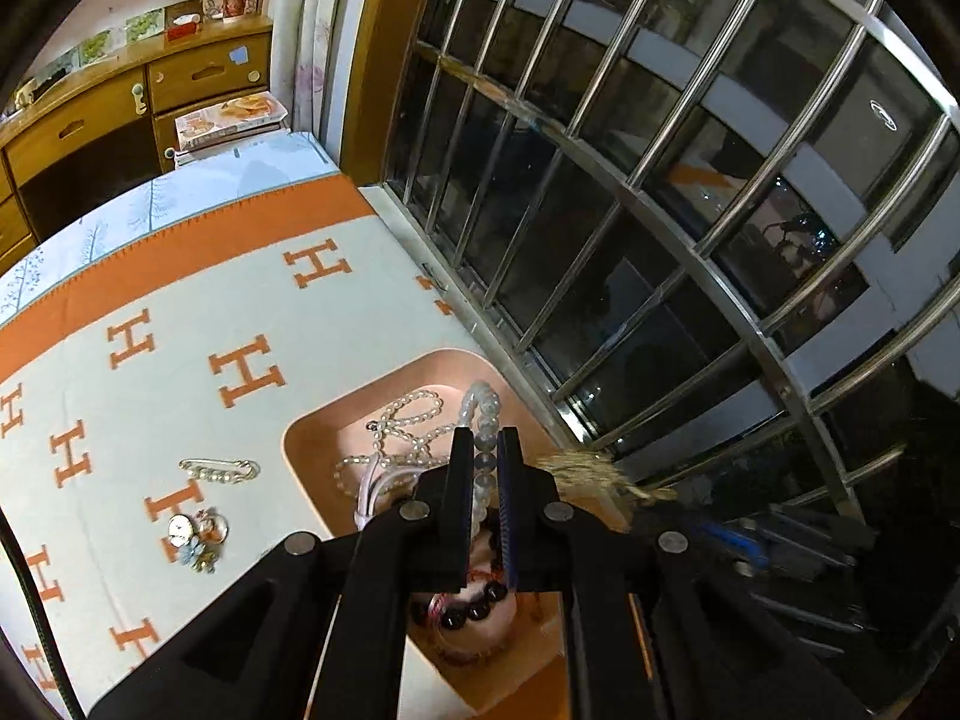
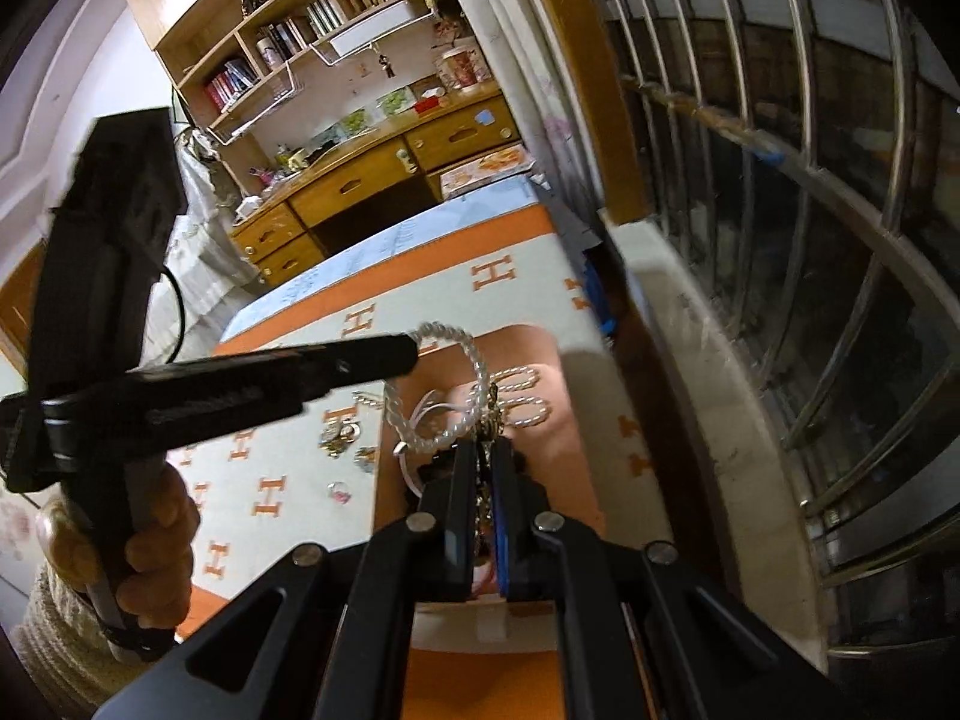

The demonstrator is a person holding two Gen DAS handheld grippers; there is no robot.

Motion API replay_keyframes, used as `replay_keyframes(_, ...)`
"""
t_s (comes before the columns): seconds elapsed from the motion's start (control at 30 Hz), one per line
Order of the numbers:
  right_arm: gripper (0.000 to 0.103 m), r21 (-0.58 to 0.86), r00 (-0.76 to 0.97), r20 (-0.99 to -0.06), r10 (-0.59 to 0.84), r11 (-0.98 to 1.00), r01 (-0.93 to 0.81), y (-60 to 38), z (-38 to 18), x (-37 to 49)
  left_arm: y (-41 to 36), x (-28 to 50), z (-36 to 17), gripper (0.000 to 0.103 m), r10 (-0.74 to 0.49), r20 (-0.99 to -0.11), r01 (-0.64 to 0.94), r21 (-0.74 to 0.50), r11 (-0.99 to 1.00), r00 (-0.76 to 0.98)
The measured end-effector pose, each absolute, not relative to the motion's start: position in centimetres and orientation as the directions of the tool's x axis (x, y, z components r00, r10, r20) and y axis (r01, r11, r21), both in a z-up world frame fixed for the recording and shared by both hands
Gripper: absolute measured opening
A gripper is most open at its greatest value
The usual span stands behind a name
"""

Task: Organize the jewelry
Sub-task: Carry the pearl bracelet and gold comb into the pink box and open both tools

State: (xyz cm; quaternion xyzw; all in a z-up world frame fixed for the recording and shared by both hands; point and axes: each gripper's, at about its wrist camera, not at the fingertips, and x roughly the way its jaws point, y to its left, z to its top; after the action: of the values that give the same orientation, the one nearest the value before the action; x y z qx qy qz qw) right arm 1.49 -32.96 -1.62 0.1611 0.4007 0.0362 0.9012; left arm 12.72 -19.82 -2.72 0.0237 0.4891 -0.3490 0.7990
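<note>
The left gripper (image 1: 485, 444) is clenched on a bracelet of pale grey-white beads (image 1: 482, 405), the strand running up between its two black fingers (image 1: 462, 456) and looping out beyond the tips, above the pink tray (image 1: 312, 438). In the right wrist view the same gripper reaches in from the left, its tip (image 2: 408, 354) pinching the far end of the beaded loop (image 2: 474, 360), which hangs in an arc over the tray (image 2: 540, 342). The right gripper (image 2: 485, 456) is closed too, with a gold-coloured chain piece (image 2: 489, 420) caught in the narrow gap between its fingers, right at the near end of that loop; whether it also grips the beads cannot be told. Inside the tray lie a pearl necklace (image 1: 408, 420) in loose coils, a white bangle (image 1: 369, 492) beside it, and a string of dark round beads (image 1: 474, 609) at the near end, partly hidden under the gripper. Left of the tray, on the white and orange blanket (image 1: 180, 300) patterned with H letters, rest a pearl-trimmed safety pin brooch (image 1: 219, 471) and a small cluster of earrings and charms (image 1: 195, 534), all well apart from the tray. The tray sits at the blanket's edge just beside the barred window (image 1: 660, 180).
</note>
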Motion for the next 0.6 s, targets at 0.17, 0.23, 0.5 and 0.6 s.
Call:
replay_keyframes(0.17, 0.004, 0.228, 0.672, -0.733, 0.108, 0.969, 0.094, -32.4, -2.2, 1.8, -19.9, 13.6, -4.2, 0.024, -0.536, -0.781, 0.55, -0.308, 0.777, 0.32)
replay_keyframes(0.23, 0.004, 0.163, 0.665, -0.745, 0.056, 0.982, 0.099, -31.8, -2.6, 2.2, -19.4, 13.1, -4.2, 0.057, -0.531, -0.78, 0.553, -0.296, 0.779, 0.331)
replay_keyframes(0.5, 0.006, 0.267, 0.565, -0.795, 0.219, 0.964, 0.003, -28.8, -5.0, 3.8, -14.4, 10.4, -2.6, 0.083, -0.415, -0.748, 0.479, -0.149, 0.865, 0.518)
replay_keyframes(0.6, 0.006, 0.264, 0.564, -0.793, 0.23, 0.964, -0.023, -27.5, -5.0, 3.7, -11.3, 9.7, -2.3, 0.083, -0.364, -0.735, 0.406, -0.131, 0.904, 0.573)
